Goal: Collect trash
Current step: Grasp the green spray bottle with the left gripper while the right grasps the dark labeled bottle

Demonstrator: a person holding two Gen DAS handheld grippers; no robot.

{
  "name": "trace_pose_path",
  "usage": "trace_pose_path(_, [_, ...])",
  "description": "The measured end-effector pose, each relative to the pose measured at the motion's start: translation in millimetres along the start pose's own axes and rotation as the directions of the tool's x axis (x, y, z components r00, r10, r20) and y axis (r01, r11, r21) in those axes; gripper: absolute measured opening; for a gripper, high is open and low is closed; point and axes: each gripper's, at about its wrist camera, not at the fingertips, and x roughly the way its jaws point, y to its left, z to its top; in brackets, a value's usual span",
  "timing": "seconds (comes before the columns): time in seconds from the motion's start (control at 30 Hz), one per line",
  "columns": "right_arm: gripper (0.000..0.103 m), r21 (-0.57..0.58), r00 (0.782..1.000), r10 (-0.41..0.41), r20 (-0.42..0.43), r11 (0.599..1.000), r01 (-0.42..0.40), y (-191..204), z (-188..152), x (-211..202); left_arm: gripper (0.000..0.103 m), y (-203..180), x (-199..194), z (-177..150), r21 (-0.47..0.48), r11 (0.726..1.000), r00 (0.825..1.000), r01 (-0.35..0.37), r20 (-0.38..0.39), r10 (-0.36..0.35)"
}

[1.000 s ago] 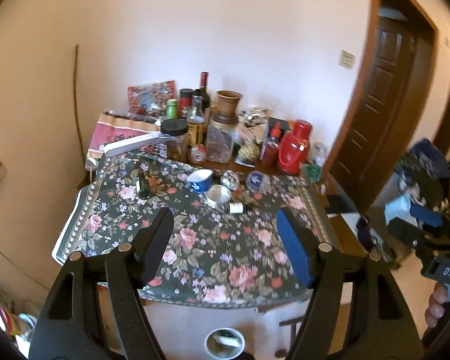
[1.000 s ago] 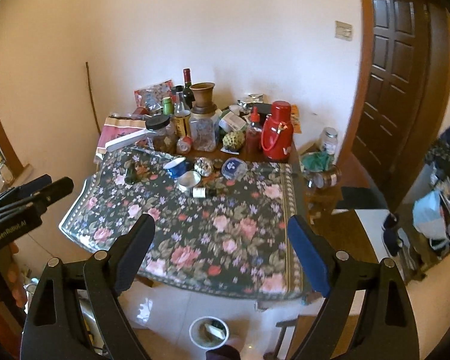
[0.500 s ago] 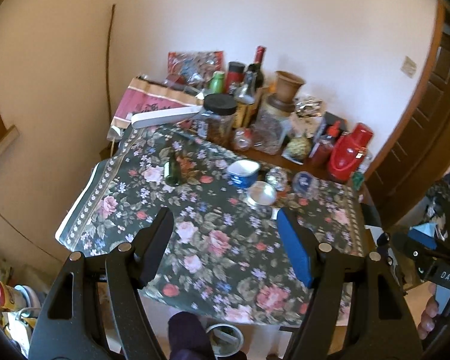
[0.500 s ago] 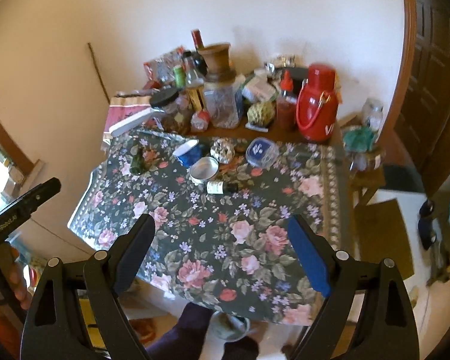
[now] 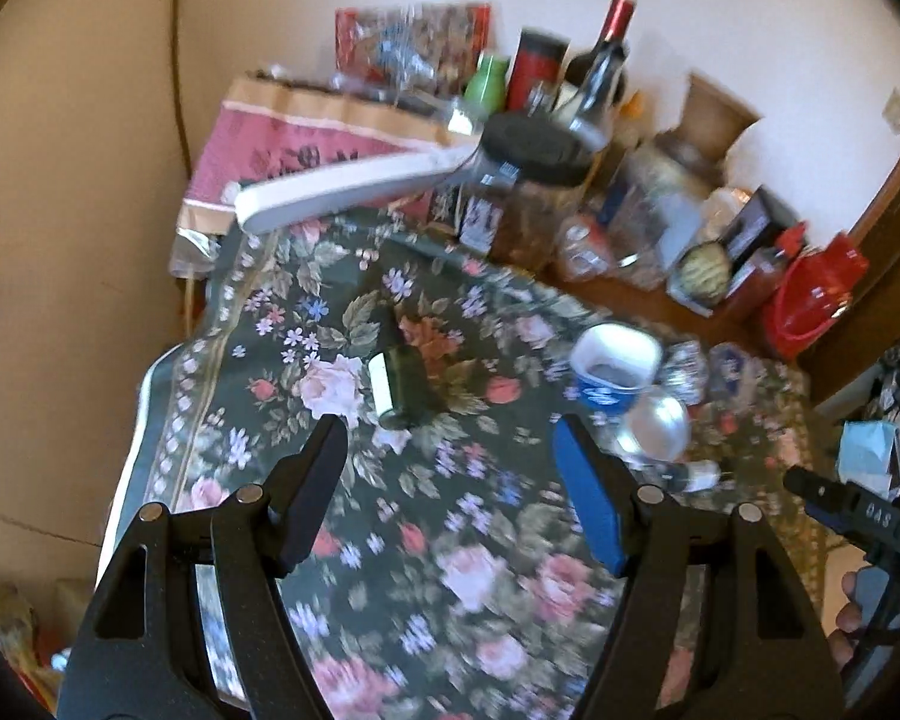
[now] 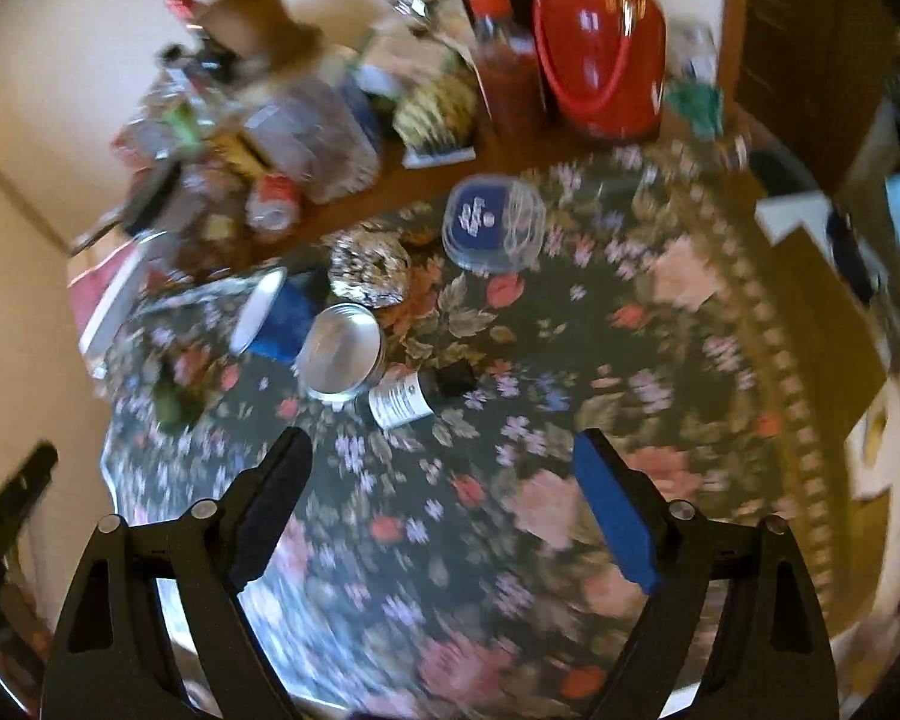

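Observation:
On the floral tablecloth [image 5: 450, 510] lie a small dark green bottle [image 5: 399, 384], a blue paper cup [image 5: 612, 366], a round metal tin [image 5: 657, 426] and a small dark bottle with a white label [image 6: 411, 396]. In the right wrist view the tin [image 6: 339, 357], the blue cup [image 6: 273, 318], a crumpled foil ball [image 6: 369, 267] and a clear lidded container [image 6: 492, 222] lie ahead. My left gripper [image 5: 450, 438] is open and empty above the cloth, just short of the green bottle. My right gripper [image 6: 441, 456] is open and empty, just short of the labelled bottle.
Bottles, jars, a brown vase [image 5: 717, 114] and a red thermos [image 6: 600, 54] crowd the table's back edge. A white flat box [image 5: 354, 186] juts out at the back left. A wooden door [image 6: 810, 60] stands right of the table.
Both grippers have moved forward and down over the table, and the trash items now look much closer. Both stay open.

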Motion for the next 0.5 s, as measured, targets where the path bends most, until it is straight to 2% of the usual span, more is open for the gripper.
trace_pose_path(0.07, [0.083, 0.066, 1.000, 0.002, -0.027, 0.998, -0.001, 3, 4, 24, 0.070, 8, 28, 7, 0.007, 1.000, 0.999, 0.009, -0.043, -0.009])
trace_pose_path(0.13, [0.075, 0.132, 0.998, -0.002, -0.057, 0.991, 0.010, 5, 6, 49, 0.070, 13, 49, 11, 0.013, 1.000, 0.997, 0.016, -0.072, -0.015])
trace_pose_path(0.23, [0.070, 0.197, 0.995, -0.024, -0.095, 0.979, 0.042, 9, 7, 75, 0.070, 23, 81, 16, 0.024, 0.999, 0.993, 0.021, -0.118, -0.018])
trace_pose_path(0.4, [0.069, 0.303, 0.992, -0.073, -0.101, 0.948, 0.101, 6, 3, 89, 0.052, 28, 117, 20, 0.054, 0.998, 0.986, 0.034, -0.164, -0.025])
trace_pose_path(0.5, [0.063, 0.329, 0.989, -0.105, -0.101, 0.935, 0.133, 2, 1, 92, 0.045, 30, 131, 20, 0.061, 0.998, 0.981, 0.027, -0.191, -0.015])
